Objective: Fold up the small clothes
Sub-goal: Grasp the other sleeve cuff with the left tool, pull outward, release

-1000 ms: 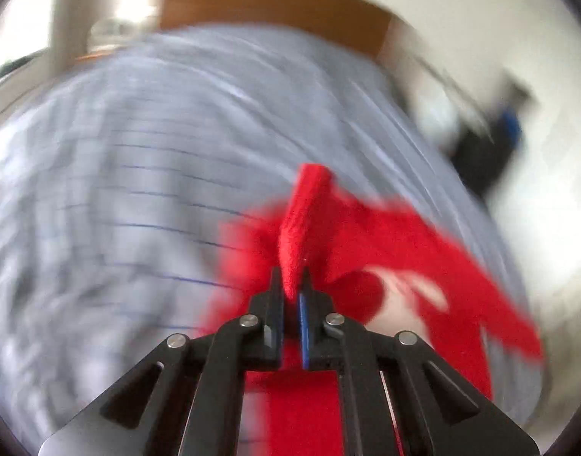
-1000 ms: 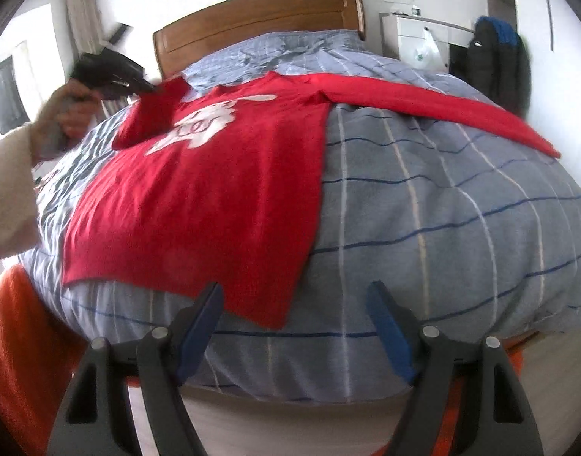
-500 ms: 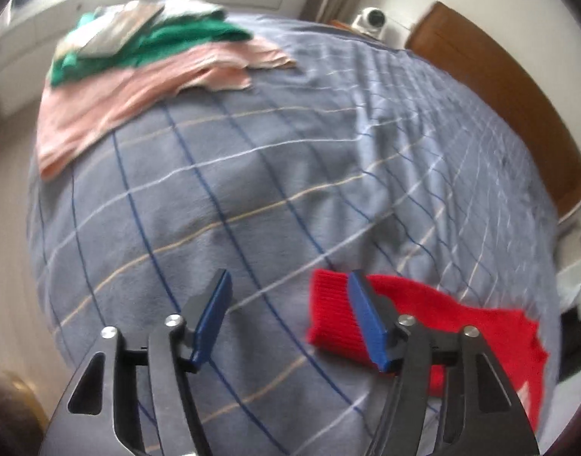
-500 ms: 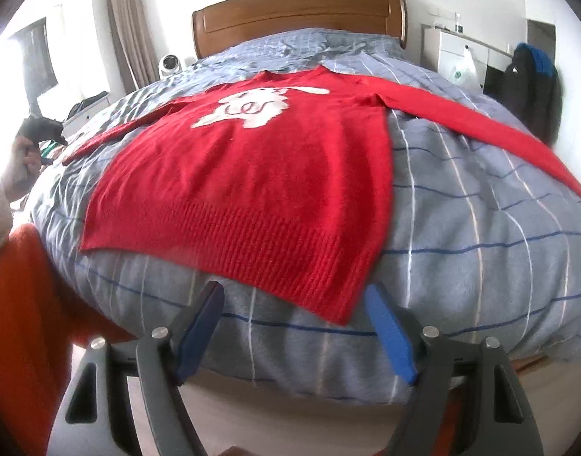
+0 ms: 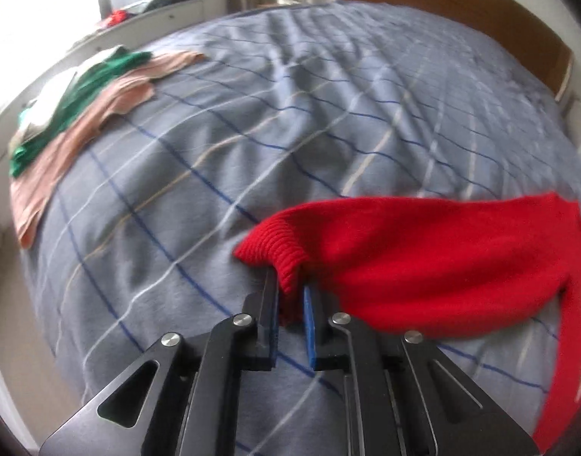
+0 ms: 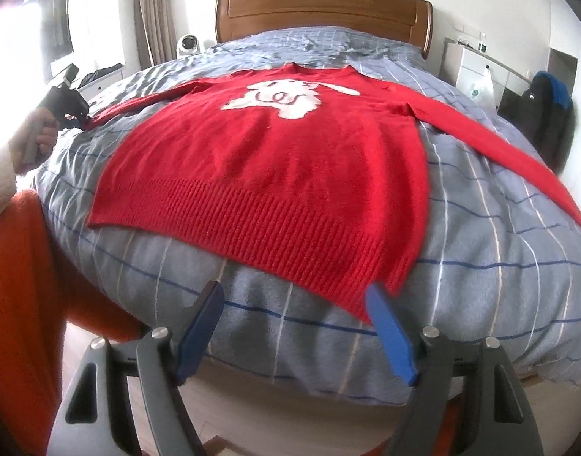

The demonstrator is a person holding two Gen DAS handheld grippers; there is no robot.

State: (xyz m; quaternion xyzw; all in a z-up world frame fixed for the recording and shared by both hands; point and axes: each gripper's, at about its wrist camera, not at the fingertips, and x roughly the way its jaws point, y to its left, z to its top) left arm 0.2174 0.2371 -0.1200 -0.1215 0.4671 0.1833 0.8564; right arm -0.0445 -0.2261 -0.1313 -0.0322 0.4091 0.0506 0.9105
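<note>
Your left gripper (image 5: 290,304) has its blue pads nearly closed on the ribbed cuff (image 5: 275,243) of the red sweater (image 6: 275,159), low and centre in the left wrist view. The cuff fabric bunches between the two pads, and the sleeve (image 5: 423,250) runs off to the right of that frame across the blue checked blanket (image 5: 252,121).

In the right wrist view, the sweater lies flat and face up in the middle of the bed, its white animal print (image 6: 286,95) toward the wooden headboard (image 6: 321,11) at the top. Its ribbed hem (image 6: 260,228) faces you at the near edge of the bed. The other sleeve (image 6: 510,152) stretches out straight to the right side of the frame.

Your right gripper (image 6: 296,326) sits at the bottom of that frame with its fingers spread wide, holding nothing, just in front of the hem's lower right corner.

At the upper left of the left wrist view, a green garment (image 5: 74,102) lies on top of a pink one (image 5: 81,140) near the bed's far edge. A small white camera (image 6: 188,43) stands to the left of the headboard.
</note>
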